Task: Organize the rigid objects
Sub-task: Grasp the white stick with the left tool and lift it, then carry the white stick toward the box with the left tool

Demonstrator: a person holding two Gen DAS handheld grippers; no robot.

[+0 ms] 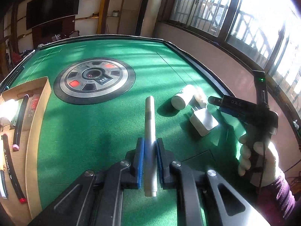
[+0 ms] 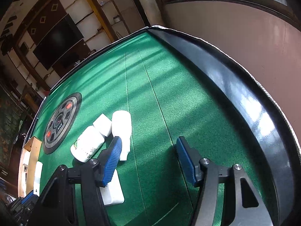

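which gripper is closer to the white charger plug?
Right. The right gripper hovers open directly beside the white charger plug, one finger over it. The left gripper is farther back, shut on the white marker.

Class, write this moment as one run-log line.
left gripper: shut on marker | right gripper: open, empty | bottle, charger: on table

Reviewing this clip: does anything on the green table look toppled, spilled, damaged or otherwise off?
Nothing spilled or broken. The white bottle and small white bottle lie on their sides next to the white charger, still unsorted. The left tool grips a silver marker; the right tool is open, empty.
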